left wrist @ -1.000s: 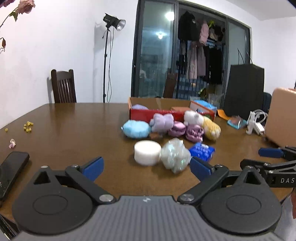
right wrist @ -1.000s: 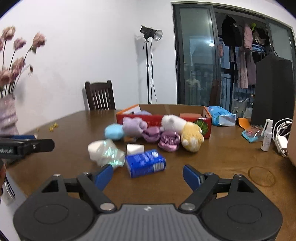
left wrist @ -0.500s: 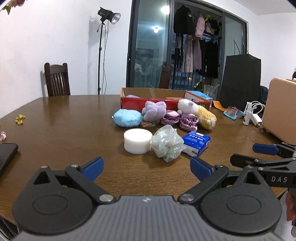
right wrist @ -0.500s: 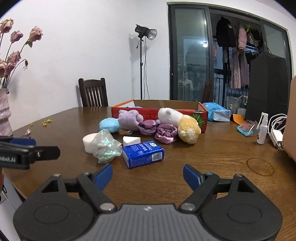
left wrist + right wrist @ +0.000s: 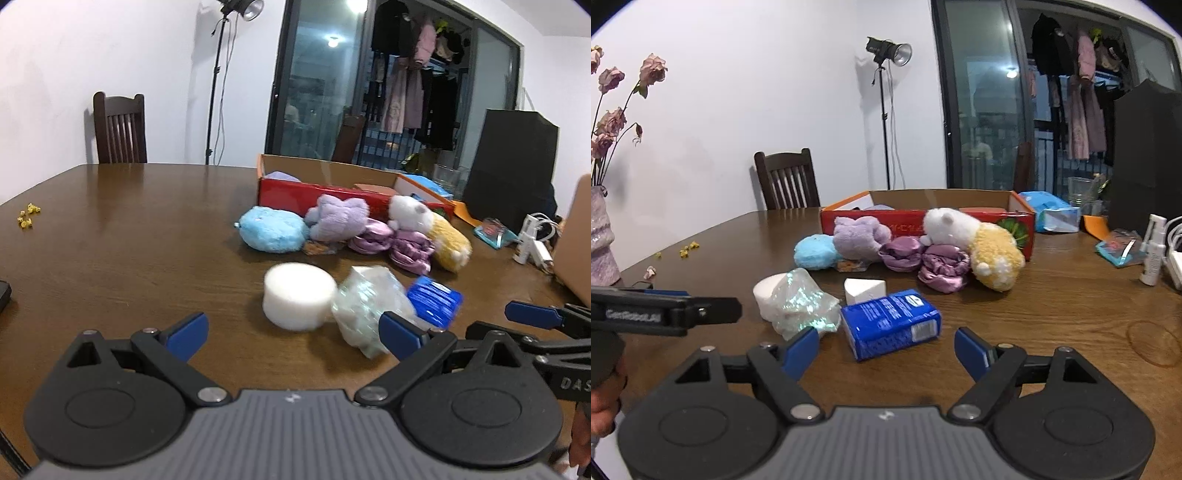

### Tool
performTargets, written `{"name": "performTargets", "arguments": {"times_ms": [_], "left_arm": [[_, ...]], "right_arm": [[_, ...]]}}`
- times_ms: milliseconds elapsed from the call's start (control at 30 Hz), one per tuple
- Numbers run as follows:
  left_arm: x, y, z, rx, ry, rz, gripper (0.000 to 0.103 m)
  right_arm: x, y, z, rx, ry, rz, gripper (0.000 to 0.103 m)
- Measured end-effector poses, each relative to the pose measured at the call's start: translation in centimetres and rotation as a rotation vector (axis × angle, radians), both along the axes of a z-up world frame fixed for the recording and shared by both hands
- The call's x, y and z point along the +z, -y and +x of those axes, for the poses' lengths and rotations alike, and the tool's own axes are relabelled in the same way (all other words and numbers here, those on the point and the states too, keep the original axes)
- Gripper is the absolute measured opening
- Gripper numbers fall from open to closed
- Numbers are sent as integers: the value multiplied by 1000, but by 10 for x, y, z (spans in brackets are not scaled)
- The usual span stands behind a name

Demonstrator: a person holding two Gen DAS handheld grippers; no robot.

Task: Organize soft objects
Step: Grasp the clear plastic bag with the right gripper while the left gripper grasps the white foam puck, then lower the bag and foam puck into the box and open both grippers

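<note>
While hovering low over the brown desk [image 5: 1071, 295], left hand-held gripper [image 5: 291, 332] spread wide with nothing between its blue pads [image 5: 186, 330], aimed at the white foam cylinder [image 5: 297, 295] and the crinkly iridescent wad [image 5: 369, 308] pressed against that cylinder's right side. Right hand-held gripper [image 5: 886, 345] also unclenched, jaws narrowing slightly, gripping nothing; just beyond its pads, apart from them, the blue tissue pack [image 5: 892, 323] lying flat on the desk. Behind the pack, a small white foam wedge [image 5: 864, 290]. Farther back, clustered against the front wall of the red cardboard box [image 5: 1023, 225]: light blue plush ball [image 5: 814, 251], lilac plush [image 5: 860, 236], two purple satin scrunchies [image 5: 942, 266], white plush [image 5: 951, 223] lying over a yellow plush [image 5: 995, 256]. Inside the box, only a lavender shape and a red edge visible; contents otherwise hidden by the wall. To the right of the box, a blue-and-white packet [image 5: 1052, 210], a small teal wrapper [image 5: 1119, 249], a white spray bottle [image 5: 1152, 249]. On the far left, pink vase [image 5: 600, 236] with dried roses, yellow petals [image 5: 689, 249] scattered on the desk near it. Behind the desk, dark wooden chair [image 5: 786, 179], studio light on a stand [image 5: 888, 51], glass doors with hanging clothes [image 5: 1078, 92].
</note>
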State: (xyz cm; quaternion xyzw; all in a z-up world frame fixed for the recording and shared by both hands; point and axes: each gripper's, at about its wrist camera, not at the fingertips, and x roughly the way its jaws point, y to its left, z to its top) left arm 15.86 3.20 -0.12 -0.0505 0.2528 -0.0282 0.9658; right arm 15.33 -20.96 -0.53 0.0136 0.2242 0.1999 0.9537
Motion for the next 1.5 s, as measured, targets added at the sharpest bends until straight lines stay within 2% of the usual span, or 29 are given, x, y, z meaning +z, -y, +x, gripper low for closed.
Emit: {"name": "performTargets", "arguments": {"times_ms": [333, 433, 500, 567, 667, 833, 900, 933, 967, 1133, 1267, 1400, 1500], "left_arm": [[3, -15, 38, 5, -15, -26, 97], [0, -20, 48, 23, -28, -31, 96], [-2, -22, 53, 35, -39, -33, 96], [-4, -25, 56, 34, -44, -44, 97], [-5, -25, 58, 13, -45, -58, 97], [-8, -15, 71, -22, -65, -48, 96], [-9, -6, 77, -41, -79, -32, 90], [-10, -1, 80, -44, -84, -17, 75], [-11, 2, 83, -48, -97, -8, 54], [-10, 8, 82, -87, -102, -31, 50], [6, 10, 76, -96, -66, -37, 49], [49, 0, 100, -162, 9, -119, 50], [86, -2, 154, -213, 44, -138, 51]], "right_arm": [[8, -35, 36, 110, -8, 7, 76], [4, -50, 44, 155, -24, 1, 72], [-3, -60, 53, 182, -65, 5, 61], [-6, -70, 60, 221, -105, -6, 39], [-1, -72, 59, 217, -65, -10, 28], [14, -41, 63, 100, -29, 47, 26], [17, -27, 65, 51, -28, 62, 26], [18, -21, 67, 29, -31, 65, 26], [18, -16, 67, 8, -35, 64, 26], [16, -3, 65, -19, -42, 64, 26], [20, 1, 67, -10, -29, 74, 26], [47, 14, 95, 49, -4, 118, 26], [75, 19, 152, 94, -7, 124, 26]]}}
